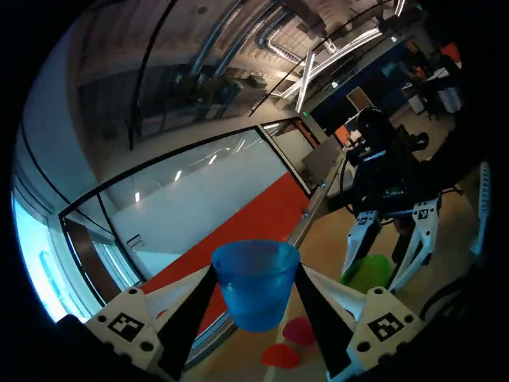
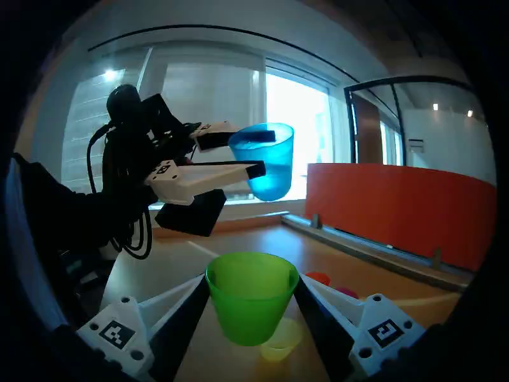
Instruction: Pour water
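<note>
My left gripper (image 1: 256,286) is shut on a translucent blue cup (image 1: 256,283), held up in the air. In the right gripper view that same blue cup (image 2: 264,159) hangs high at centre, tilted slightly, clamped by the left gripper (image 2: 259,153) with a dark-sleeved hand behind it. My right gripper (image 2: 252,299) is shut on a green cup (image 2: 252,296), upright and lower, above the wooden table (image 2: 172,261). The green cup (image 1: 367,272) and right gripper (image 1: 389,254) appear at the right of the left gripper view. Whether either cup holds water cannot be seen.
Small coloured cups lie on the table: a yellow cup (image 2: 281,340), an orange cup (image 2: 318,277), plus a pink cup (image 1: 299,330) and a red cup (image 1: 281,355). An orange partition (image 2: 401,210) with a metal rail (image 2: 356,245) bounds the table's far side. Windows stand behind.
</note>
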